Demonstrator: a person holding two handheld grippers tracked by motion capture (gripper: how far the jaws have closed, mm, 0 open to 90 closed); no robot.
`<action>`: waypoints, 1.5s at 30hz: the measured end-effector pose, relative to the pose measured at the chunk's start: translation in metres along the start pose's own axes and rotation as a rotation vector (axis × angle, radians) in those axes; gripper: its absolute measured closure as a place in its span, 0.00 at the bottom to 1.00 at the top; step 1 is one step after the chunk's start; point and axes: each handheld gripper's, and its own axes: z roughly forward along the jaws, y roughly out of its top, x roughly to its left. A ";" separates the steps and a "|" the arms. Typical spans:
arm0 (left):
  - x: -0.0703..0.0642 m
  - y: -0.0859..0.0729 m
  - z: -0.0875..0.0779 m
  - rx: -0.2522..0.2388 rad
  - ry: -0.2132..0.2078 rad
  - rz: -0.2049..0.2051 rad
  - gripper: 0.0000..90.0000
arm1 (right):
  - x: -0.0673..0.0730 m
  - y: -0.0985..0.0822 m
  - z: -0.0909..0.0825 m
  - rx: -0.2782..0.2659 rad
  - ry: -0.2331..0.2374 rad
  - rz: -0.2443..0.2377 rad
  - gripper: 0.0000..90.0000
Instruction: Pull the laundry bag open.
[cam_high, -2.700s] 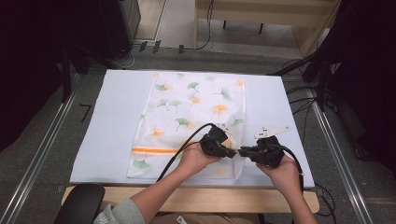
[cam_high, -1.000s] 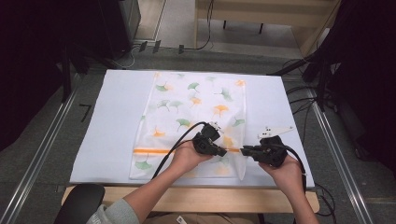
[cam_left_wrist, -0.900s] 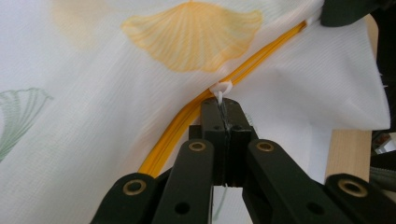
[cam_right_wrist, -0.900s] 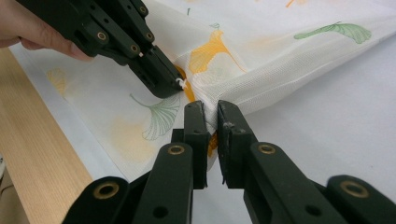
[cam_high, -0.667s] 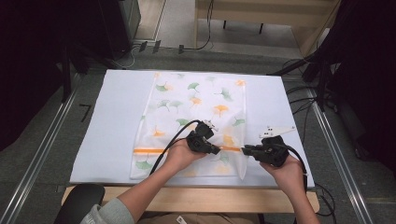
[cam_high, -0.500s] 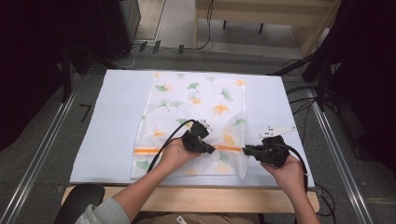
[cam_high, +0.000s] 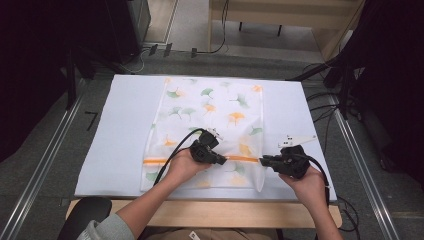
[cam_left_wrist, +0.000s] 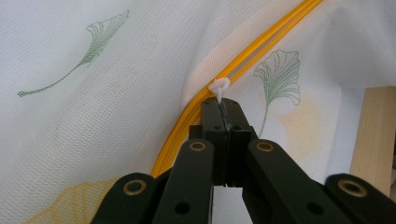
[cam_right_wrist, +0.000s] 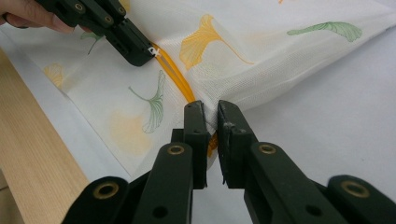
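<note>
Mesh laundry bag (cam_high: 210, 130), white with green and orange ginkgo leaves, lies flat on the white table cover (cam_high: 120, 130), its orange zipper (cam_high: 245, 159) running across near the person's edge.

Nearest the person, at about five o'clock from the bag's middle, the right gripper (cam_high: 264, 161) sits at the bag's right-hand edge. In the right gripper view its jaws (cam_right_wrist: 210, 119) are nearly together, pinching the mesh corner where the zipper (cam_right_wrist: 180, 79) ends; a narrow slot stays between the black tips, with fabric bunched inside. The right hand (cam_high: 310, 182) wraps the body from below, forearm coming up from the table's near edge, jaws pointing toward nine o'clock.

Slightly farther in, at about six o'clock from the bag's middle, the left gripper (cam_high: 222, 160) lies on the zipper line. In the left gripper view its jaws (cam_left_wrist: 223, 116) are pressed fully together on the small white zipper pull (cam_left_wrist: 219, 86), whose loop pokes out just past the tips. The split orange zipper (cam_left_wrist: 261, 42) runs away toward one o'clock in that view. The left hand (cam_high: 182, 165) grips from behind, jaws aimed toward three o'clock, facing the right gripper; the two are apart, with closed-looking zipper between them.
</note>
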 end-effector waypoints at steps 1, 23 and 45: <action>0.000 0.000 0.000 0.001 -0.001 -0.001 1.00 | 0.000 0.000 0.000 0.000 -0.001 0.001 0.93; 0.000 -0.002 -0.001 0.001 0.004 0.004 1.00 | 0.000 0.000 0.001 -0.004 0.004 0.002 0.93; 0.014 -0.018 -0.026 0.029 0.026 -0.039 1.00 | -0.003 -0.001 -0.003 -0.007 -0.004 0.008 0.93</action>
